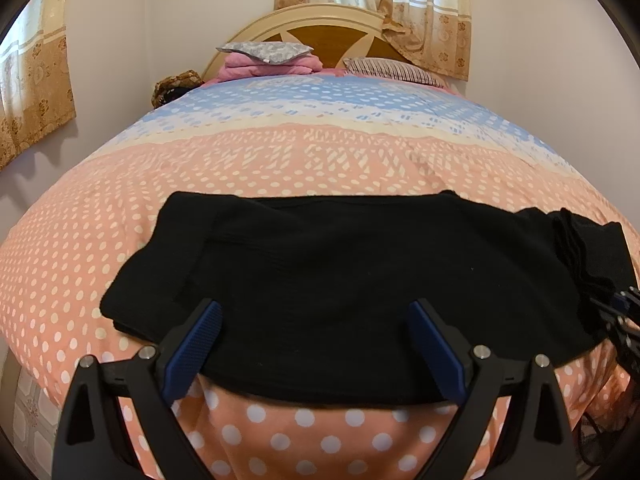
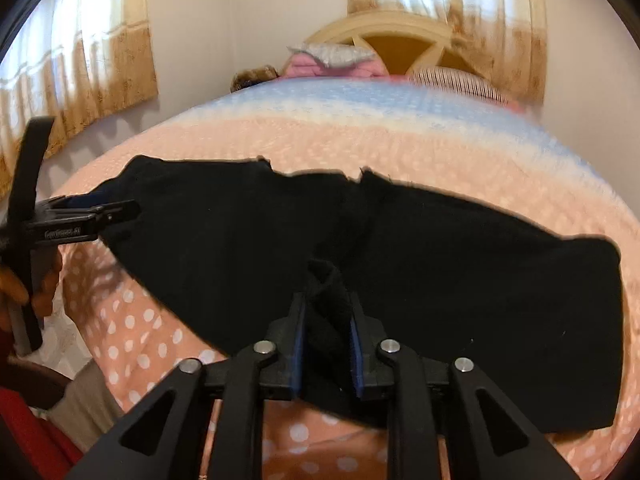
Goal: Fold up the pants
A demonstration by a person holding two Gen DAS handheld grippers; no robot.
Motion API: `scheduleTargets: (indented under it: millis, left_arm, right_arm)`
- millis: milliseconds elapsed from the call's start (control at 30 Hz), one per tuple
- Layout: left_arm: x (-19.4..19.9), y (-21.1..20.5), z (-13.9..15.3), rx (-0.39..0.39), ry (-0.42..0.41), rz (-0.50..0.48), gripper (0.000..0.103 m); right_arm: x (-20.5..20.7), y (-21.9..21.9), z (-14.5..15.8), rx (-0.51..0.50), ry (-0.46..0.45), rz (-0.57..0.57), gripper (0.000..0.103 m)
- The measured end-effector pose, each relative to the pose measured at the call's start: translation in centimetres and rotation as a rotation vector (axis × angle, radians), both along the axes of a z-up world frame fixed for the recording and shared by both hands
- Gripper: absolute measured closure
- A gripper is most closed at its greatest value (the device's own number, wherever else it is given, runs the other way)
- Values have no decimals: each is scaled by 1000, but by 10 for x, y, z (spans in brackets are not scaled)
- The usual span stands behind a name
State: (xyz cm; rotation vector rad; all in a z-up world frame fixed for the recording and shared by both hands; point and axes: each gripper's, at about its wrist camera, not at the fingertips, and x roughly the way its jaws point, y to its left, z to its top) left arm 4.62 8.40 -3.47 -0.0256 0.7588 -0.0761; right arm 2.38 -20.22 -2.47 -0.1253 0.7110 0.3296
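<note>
Black pants (image 1: 340, 276) lie spread across the near part of a bed with a pink polka-dot cover (image 1: 280, 160). My left gripper (image 1: 316, 316) is open, its blue pads either side of the pants' near edge, holding nothing. My right gripper (image 2: 328, 312) is shut on a bunched fold of the black pants (image 2: 460, 260) and lifts it slightly. The left gripper also shows in the right wrist view (image 2: 120, 210) at the pants' left end. The right gripper shows at the right edge of the left wrist view (image 1: 624, 312).
A cream and brown headboard (image 1: 320, 28) stands at the far end with a grey pillow (image 1: 264, 51), pink folded bedding (image 1: 272, 67) and a striped pillow (image 1: 392, 69). Beige curtains (image 1: 36, 80) hang on the left and back walls. A tiled floor (image 1: 28, 412) lies below left.
</note>
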Motion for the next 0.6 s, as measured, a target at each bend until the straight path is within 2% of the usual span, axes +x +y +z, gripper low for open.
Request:
scheduleTargets:
  millis: [67,133,200,300,333,367,433,500,600]
  left_arm:
    - [1,-2,3,1,-5,-5,6]
    - [1,-9,10,3,-25,-34,6]
    - [2,-20,19,-1,-50,-75,6]
    - [8,-47,33,-36,-80,-161,6]
    - [9,-55,35,-45,-86,-184,6]
    - [11,-68,40,-58,-95,-218,6]
    - [14,-97,52,-98,-113,-294,6]
    - [15,-128,63,-153,-124,-370,6]
    - [17,-167,70,-205,-112,-447,7]
  right_arm:
    - [-3,3,5,-2,25,26,53]
    - [-9,0,15,42,31,49,51]
    - [-17,-12,30,133,-5,48,51]
    - [-22,-52,56,220,-84,-72,52]
    - [-20,-71,62,226,-97,-145,54]
    - [-17,-87,64,224,-93,-202,69]
    - [-7,-124,64,222,-64,-323,86]
    - [1,-154,60,222,-29,-408,86]
    - [13,-175,54,199,-12,-442,86]
